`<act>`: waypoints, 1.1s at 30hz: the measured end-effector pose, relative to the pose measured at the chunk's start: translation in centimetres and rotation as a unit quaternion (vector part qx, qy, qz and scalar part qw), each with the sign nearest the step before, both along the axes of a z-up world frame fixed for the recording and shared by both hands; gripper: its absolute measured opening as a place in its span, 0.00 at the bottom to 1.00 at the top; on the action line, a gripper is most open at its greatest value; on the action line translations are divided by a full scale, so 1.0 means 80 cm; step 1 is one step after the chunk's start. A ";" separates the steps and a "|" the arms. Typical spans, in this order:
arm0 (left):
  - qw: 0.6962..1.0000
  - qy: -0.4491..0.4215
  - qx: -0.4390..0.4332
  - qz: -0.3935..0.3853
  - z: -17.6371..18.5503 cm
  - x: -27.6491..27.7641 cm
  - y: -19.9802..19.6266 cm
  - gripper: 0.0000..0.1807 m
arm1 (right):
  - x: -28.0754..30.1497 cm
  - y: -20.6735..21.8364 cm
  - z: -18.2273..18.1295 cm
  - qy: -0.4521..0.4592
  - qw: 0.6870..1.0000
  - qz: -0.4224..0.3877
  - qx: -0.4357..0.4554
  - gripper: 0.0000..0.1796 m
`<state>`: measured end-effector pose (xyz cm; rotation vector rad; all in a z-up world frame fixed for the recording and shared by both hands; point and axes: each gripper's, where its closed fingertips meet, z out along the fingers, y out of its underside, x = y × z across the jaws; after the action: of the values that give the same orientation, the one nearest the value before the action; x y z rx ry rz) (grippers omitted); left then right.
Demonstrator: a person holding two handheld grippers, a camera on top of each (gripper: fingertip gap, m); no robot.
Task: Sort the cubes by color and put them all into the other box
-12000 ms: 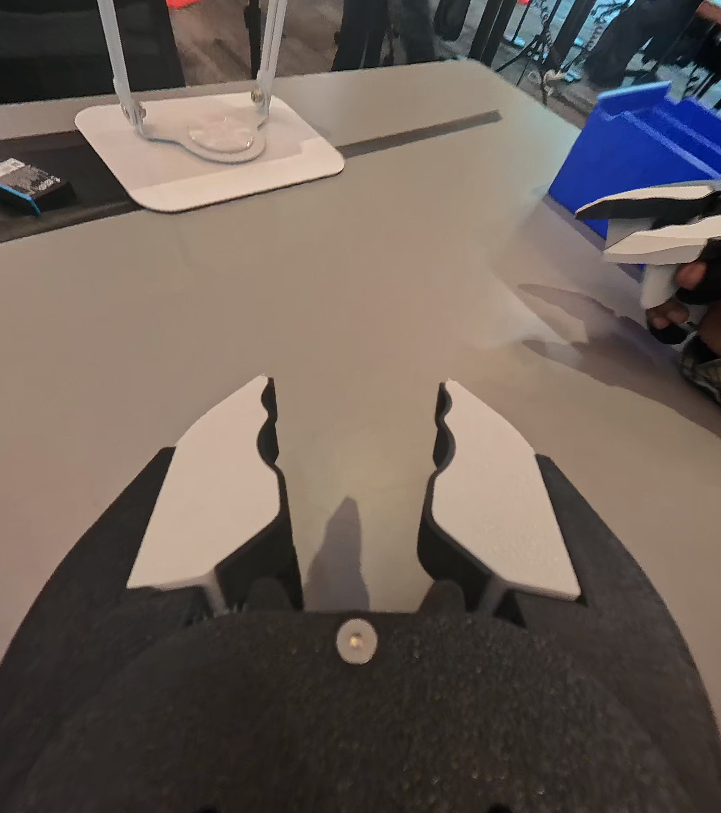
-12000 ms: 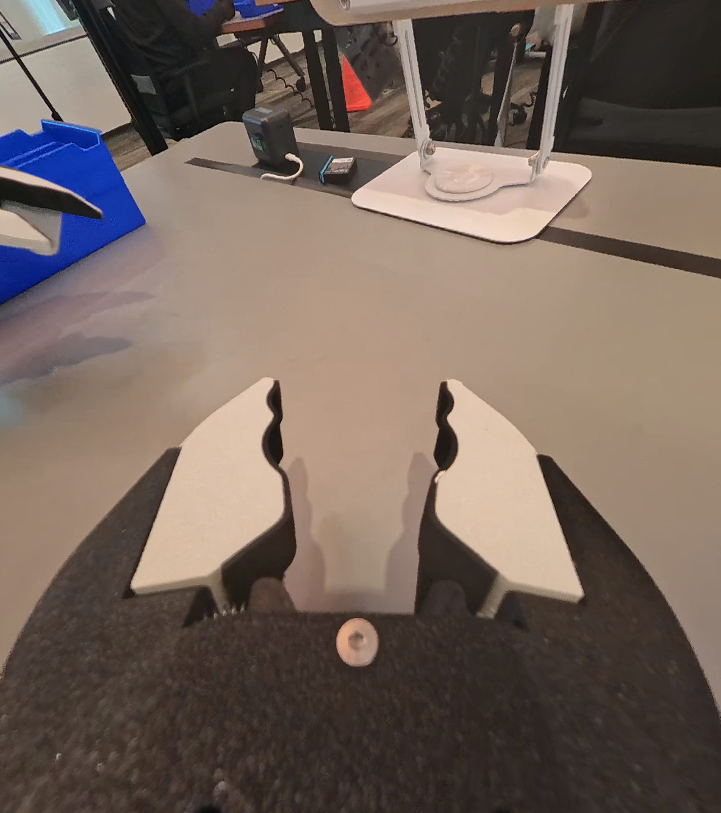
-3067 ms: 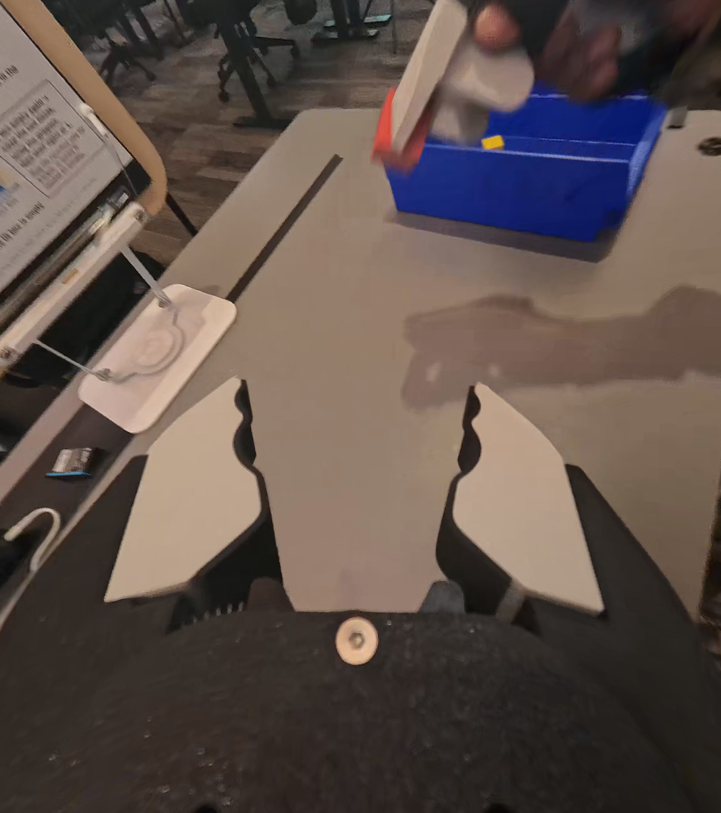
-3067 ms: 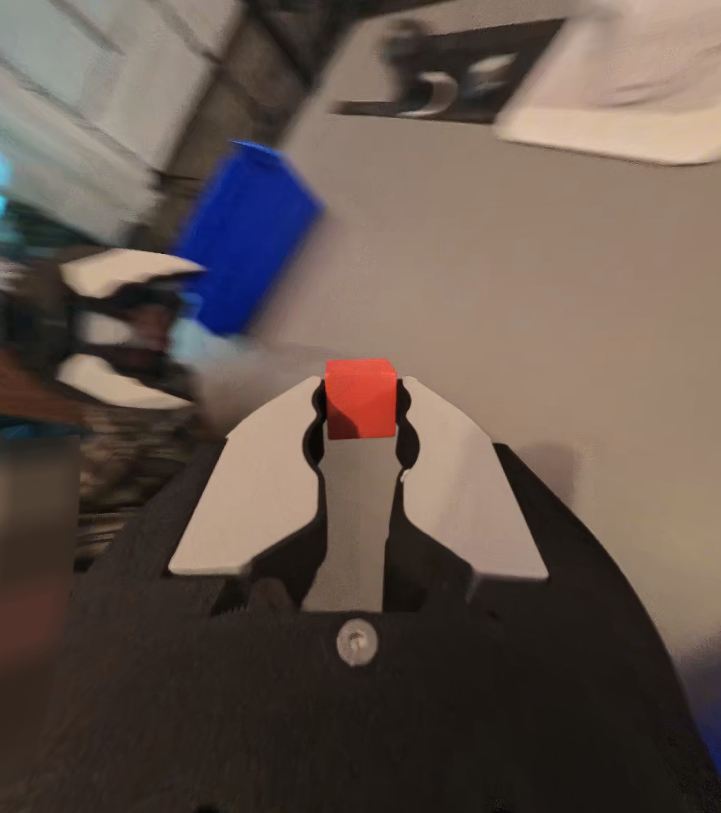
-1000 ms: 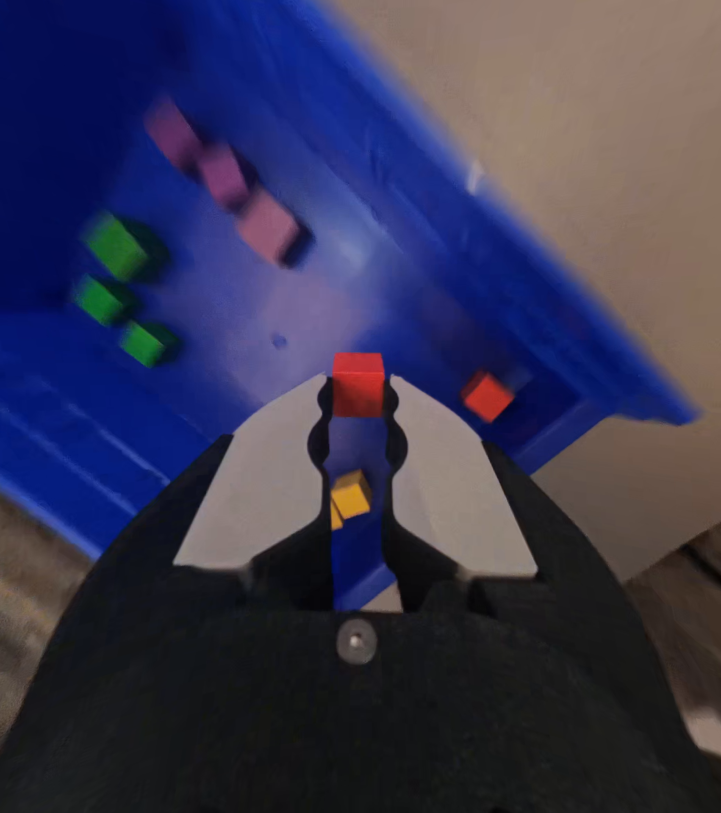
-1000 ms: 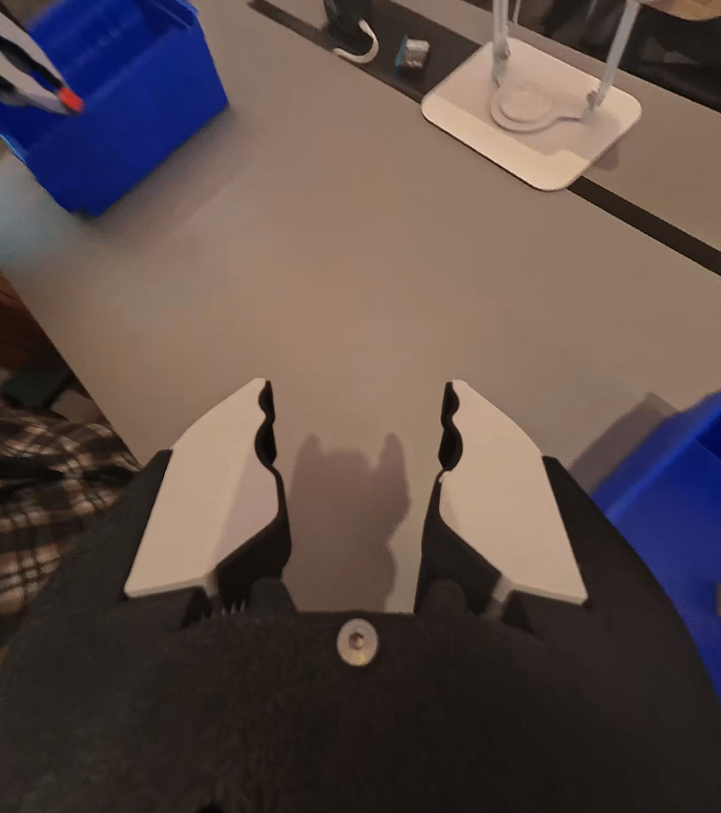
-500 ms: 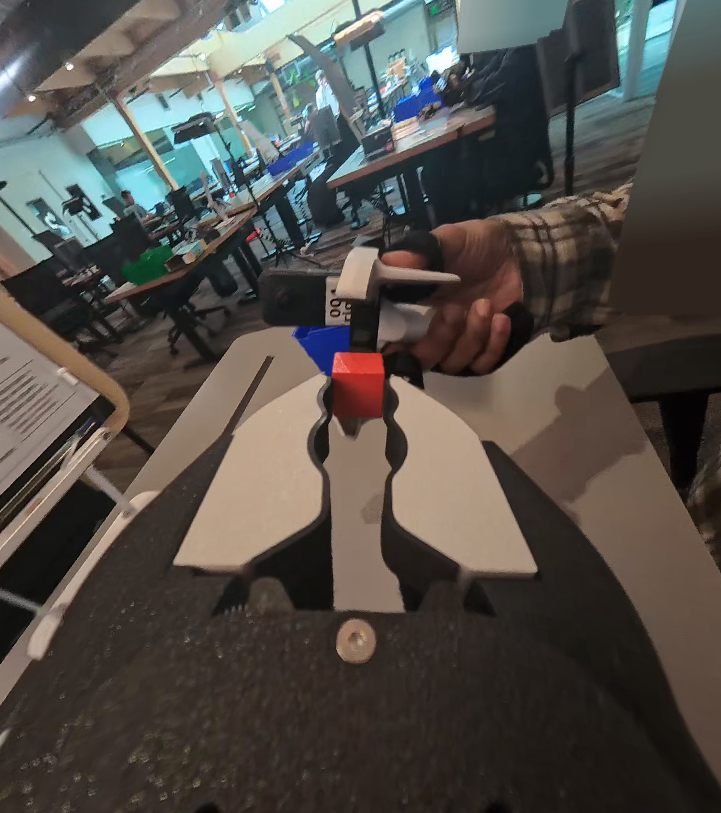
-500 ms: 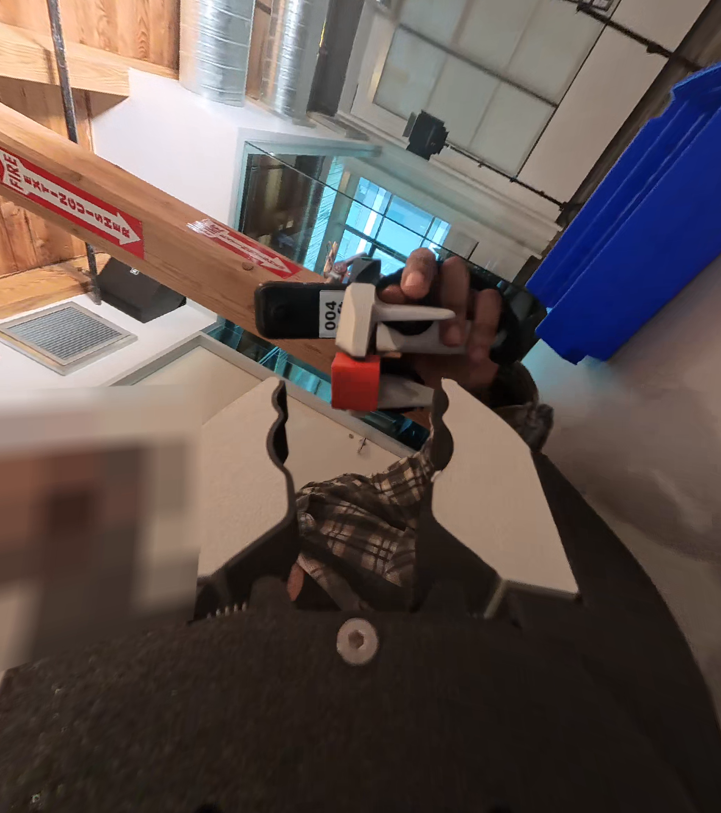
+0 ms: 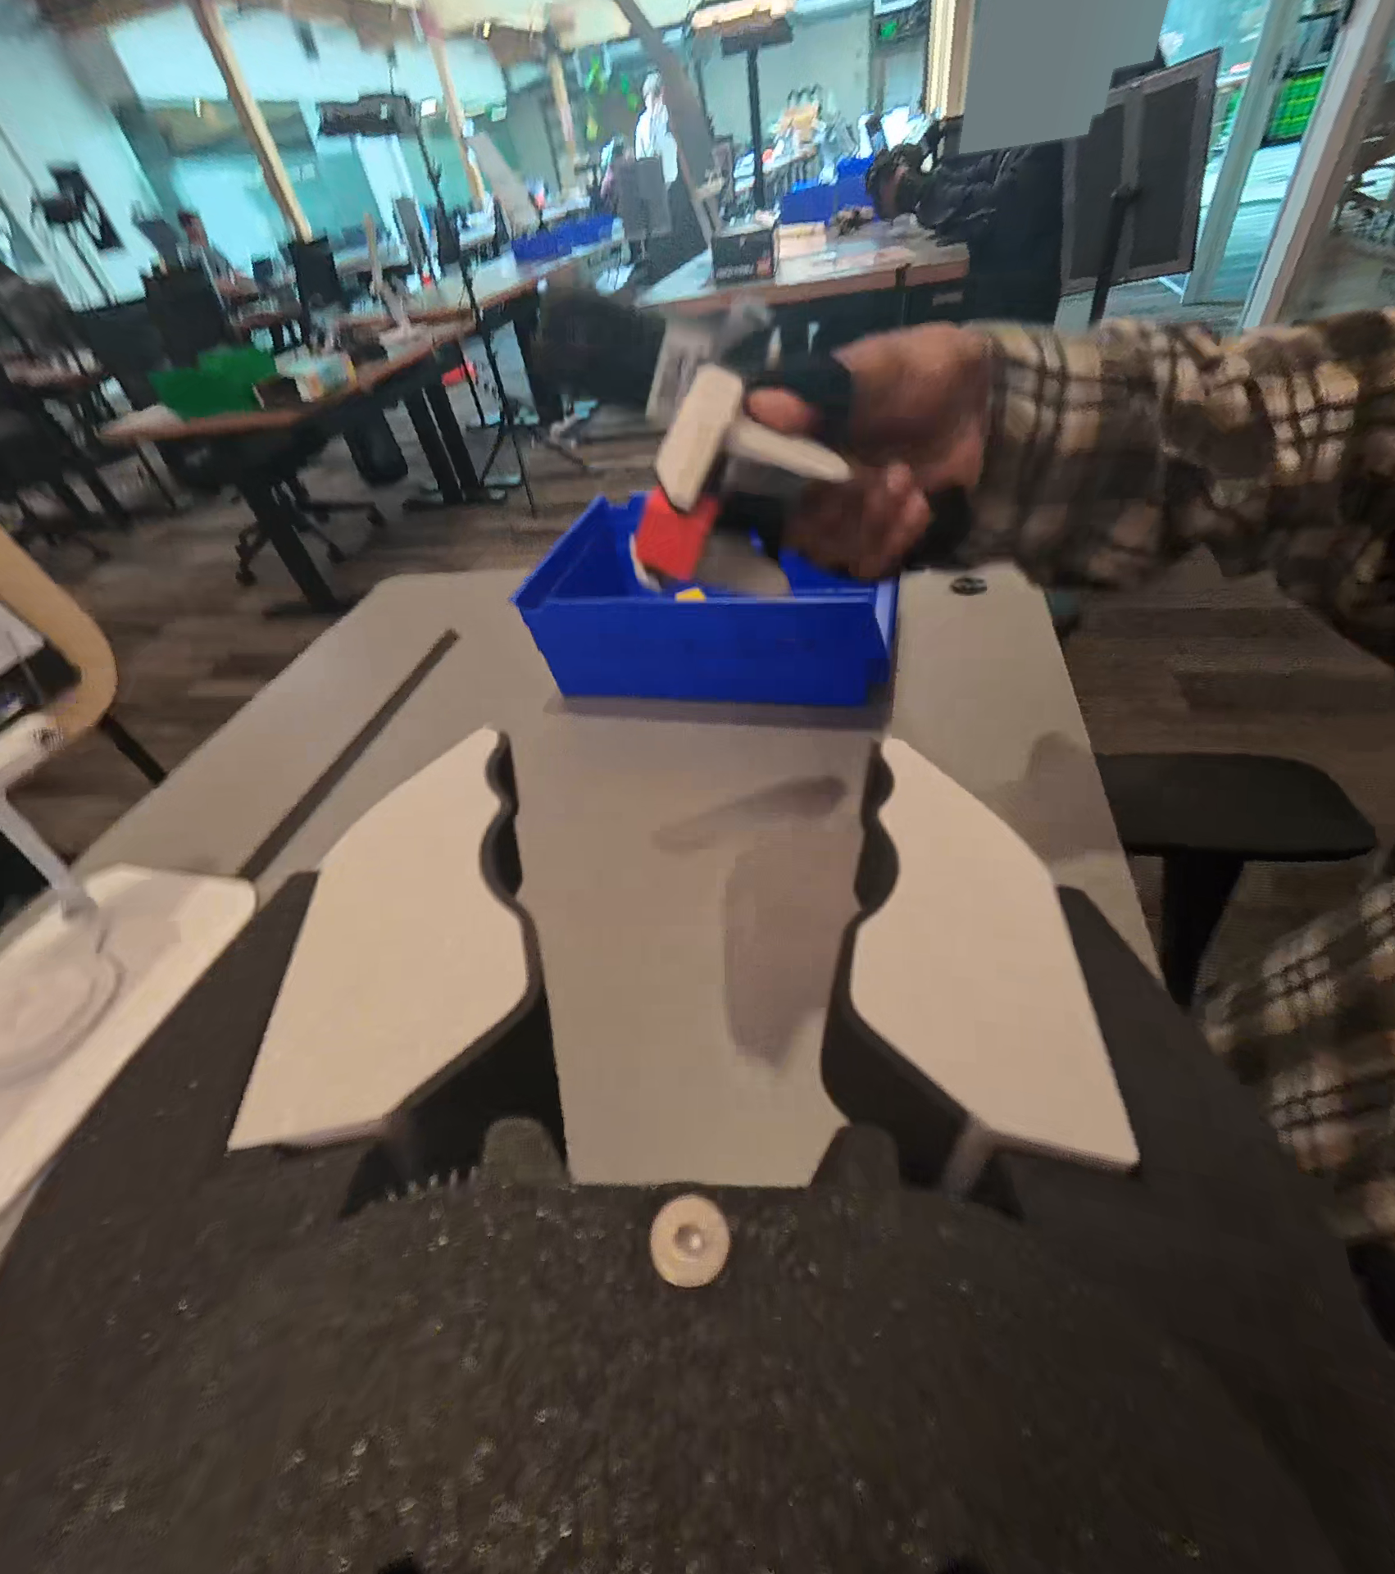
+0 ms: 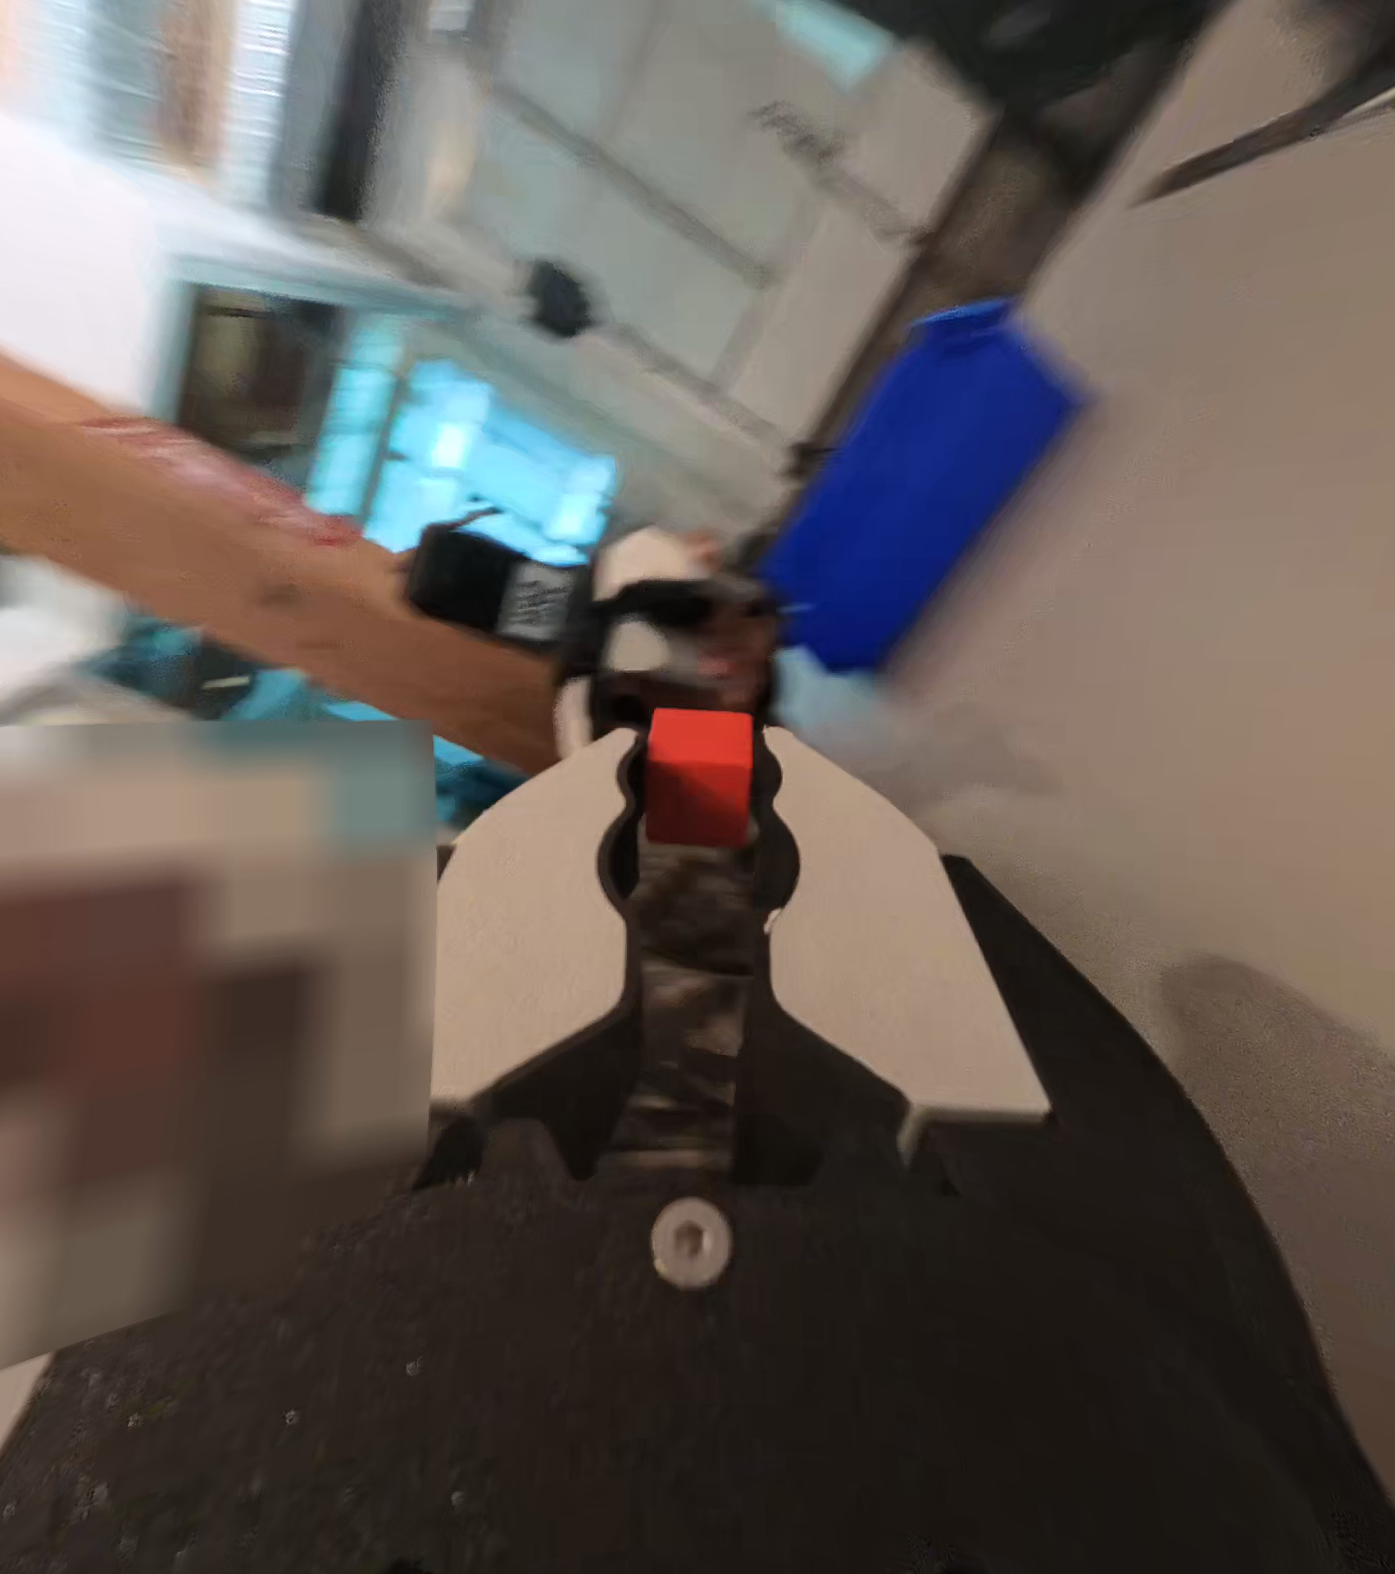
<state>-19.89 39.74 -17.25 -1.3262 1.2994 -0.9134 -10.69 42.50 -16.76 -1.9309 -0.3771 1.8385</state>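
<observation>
Right wrist view shows the right gripper [image 10: 698,788] pinching a red cube [image 10: 696,788], while the left gripper [image 9: 687,839] hangs wide apart and empty over the grey table [image 9: 677,979], facing a blue box [image 9: 711,652].

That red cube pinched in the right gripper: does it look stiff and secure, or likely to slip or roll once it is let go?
The red cube probably is rigid: its edges stay crisp between the closed fingers of the right gripper. It sits only at the fingertips, so it might slip if jolted. Flat faces suggest it would settle, not roll, in the blue box.

Opposed wrist views, shared red cube [image 10: 698,788]
</observation>
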 end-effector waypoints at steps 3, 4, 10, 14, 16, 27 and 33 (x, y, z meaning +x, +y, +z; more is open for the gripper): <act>0.999 0.036 -0.036 0.018 -0.018 -0.036 -0.011 0.45 | 0.161 0.065 -0.052 -0.264 0.950 -0.156 0.048 0.13; 0.998 0.047 -0.043 0.027 -0.023 -0.047 -0.015 0.45 | 0.217 0.080 -0.067 -0.338 0.919 -0.195 0.049 0.13; 0.990 0.110 -0.056 0.069 -0.050 -0.089 -0.021 0.42 | 0.352 0.105 -0.177 -0.502 0.835 -0.222 -0.036 0.13; 0.984 0.129 -0.069 0.100 -0.056 -0.112 -0.008 0.42 | 0.375 0.117 -0.221 -0.556 0.801 -0.219 -0.049 0.26; 0.978 0.150 -0.069 0.129 -0.057 -0.138 0.004 0.42 | 0.385 0.118 -0.216 -0.561 0.795 -0.227 -0.045 0.31; 0.870 0.391 -0.126 0.272 -0.077 -0.443 0.069 0.39 | 0.321 0.041 -0.034 -0.509 0.815 -0.232 0.151 0.39; 0.823 0.480 -0.208 0.222 -0.146 -0.499 0.049 0.36 | 0.236 -0.010 -0.005 -0.480 0.829 -0.185 0.221 0.41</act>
<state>-59.77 43.66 -28.92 -2.5020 1.4189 -0.1352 8.22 41.70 -17.17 -2.2157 -0.6025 0.3667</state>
